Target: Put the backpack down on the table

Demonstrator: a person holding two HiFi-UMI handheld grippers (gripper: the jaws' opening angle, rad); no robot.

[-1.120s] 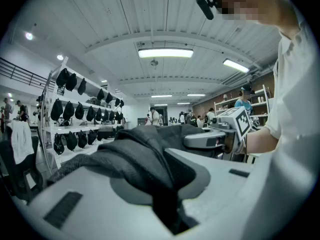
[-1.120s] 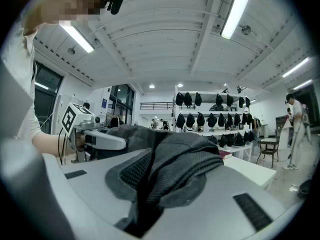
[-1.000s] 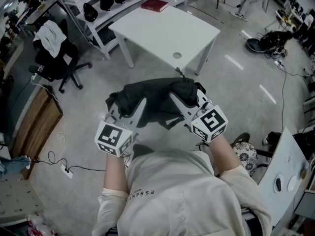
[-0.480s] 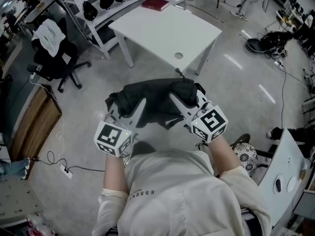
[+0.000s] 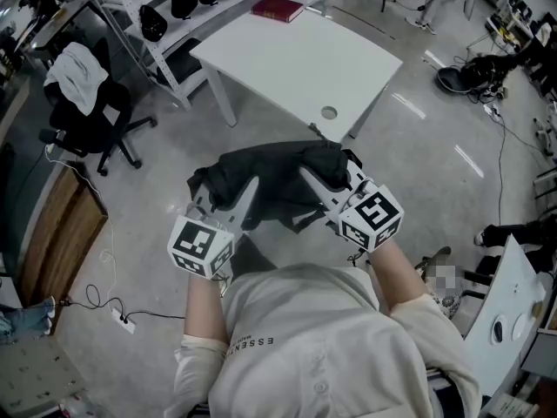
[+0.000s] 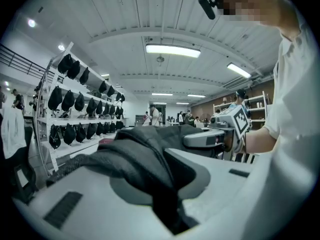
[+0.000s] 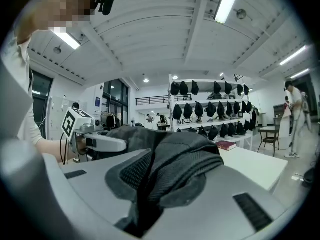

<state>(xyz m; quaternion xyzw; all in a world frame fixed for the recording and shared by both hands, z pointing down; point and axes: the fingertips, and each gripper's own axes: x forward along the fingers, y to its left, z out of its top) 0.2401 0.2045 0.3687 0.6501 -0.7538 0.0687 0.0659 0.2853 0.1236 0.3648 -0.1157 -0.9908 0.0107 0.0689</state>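
Observation:
A black backpack (image 5: 278, 177) hangs in the air between both grippers, above the floor and just short of the white table (image 5: 287, 50). My left gripper (image 5: 224, 196) is shut on its left side; grey webbing and fabric (image 6: 142, 159) fill the gap between the jaws. My right gripper (image 5: 335, 175) is shut on the right side, with mesh fabric (image 7: 172, 171) pinched between its jaws. Each gripper view shows the other gripper across the bag: the right gripper (image 6: 220, 136) and the left gripper (image 7: 97, 141). The bag's underside is hidden.
A red book (image 5: 277, 9) lies at the table's far edge, and a round hole (image 5: 328, 112) sits near its front corner. Shelves of black bags (image 5: 174, 3) stand behind. An office chair (image 5: 83, 94) is at left, and cables (image 5: 487, 68) lie at right.
The table has drawn nearer to the held backpack in the head view; both grippers keep the same grip and spacing.

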